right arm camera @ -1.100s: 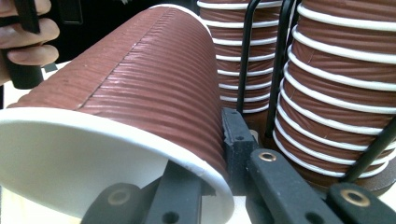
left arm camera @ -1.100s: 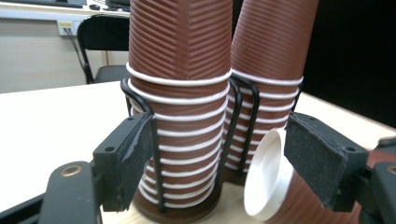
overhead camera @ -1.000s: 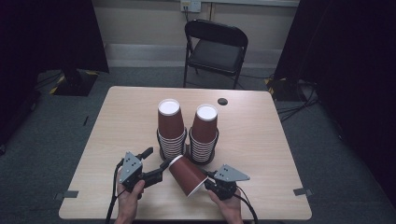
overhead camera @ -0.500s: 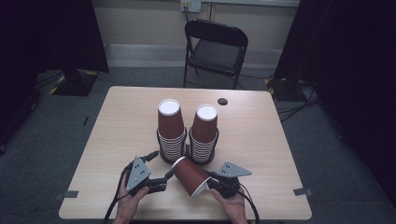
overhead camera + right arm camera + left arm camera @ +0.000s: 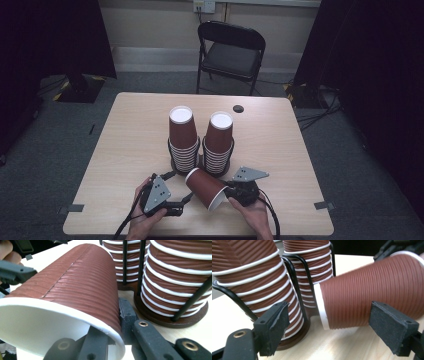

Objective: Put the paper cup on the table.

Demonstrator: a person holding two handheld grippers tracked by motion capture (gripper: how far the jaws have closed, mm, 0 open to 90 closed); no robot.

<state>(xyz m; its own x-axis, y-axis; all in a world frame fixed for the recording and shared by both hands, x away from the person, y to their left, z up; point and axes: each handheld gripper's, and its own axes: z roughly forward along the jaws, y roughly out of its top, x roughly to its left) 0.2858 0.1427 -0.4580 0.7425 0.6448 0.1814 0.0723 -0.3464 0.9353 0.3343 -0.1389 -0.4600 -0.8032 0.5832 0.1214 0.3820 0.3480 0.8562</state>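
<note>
A brown ribbed paper cup (image 5: 205,186) lies tilted on its side above the table's front, base pointing up-left. My right gripper (image 5: 227,192) is shut on its white rim; in the right gripper view (image 5: 112,325) one jaw is inside the cup (image 5: 75,285) and the other outside. My left gripper (image 5: 182,202) sits just left of the cup. Its jaws have just been opening. In the left gripper view (image 5: 332,327) the pads (image 5: 272,325) stand wide apart, with the cup's base end (image 5: 362,290) just beyond the gap, untouched.
Two tall stacks of upturned brown cups (image 5: 182,140) (image 5: 219,142) stand in black wire holders mid-table, just behind the held cup. A small dark disc (image 5: 238,108) lies farther back. A black folding chair (image 5: 231,50) stands beyond the wooden table (image 5: 125,130).
My left gripper has turned and shifted slightly toward the front edge, and its jaws have spread apart. The cup and my right gripper have stayed almost still.
</note>
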